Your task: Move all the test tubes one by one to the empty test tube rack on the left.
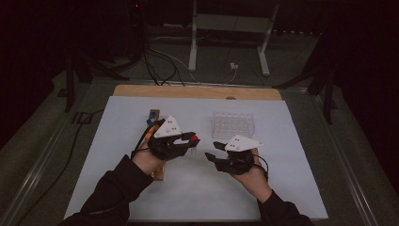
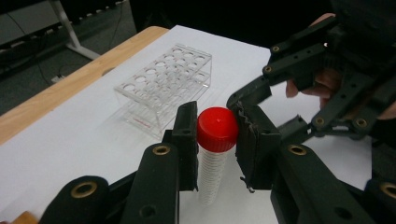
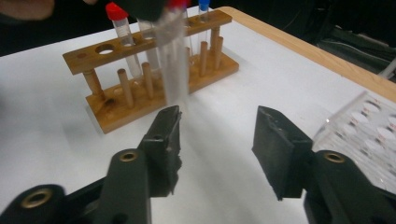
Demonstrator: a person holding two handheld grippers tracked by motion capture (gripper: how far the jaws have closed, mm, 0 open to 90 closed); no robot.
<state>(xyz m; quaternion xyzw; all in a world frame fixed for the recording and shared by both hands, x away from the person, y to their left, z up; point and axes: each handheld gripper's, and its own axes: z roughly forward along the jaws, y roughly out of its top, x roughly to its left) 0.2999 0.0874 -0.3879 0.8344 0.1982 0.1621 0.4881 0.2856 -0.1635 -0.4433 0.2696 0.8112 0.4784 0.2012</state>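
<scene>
left tool [image 2: 215, 140] gripping red-capped tube [image 2: 215, 149], right tool [image 3: 217, 140] open

The high view looks forward and down from above the person's side. The left gripper view sits close behind its own jaws, facing the clear plastic tube rack [image 2: 163, 86] beyond them. The right gripper view faces the wooden tube rack [image 3: 154, 65] ahead. Both gripper views share the red-capped clear tube [image 2: 215, 149].
</scene>
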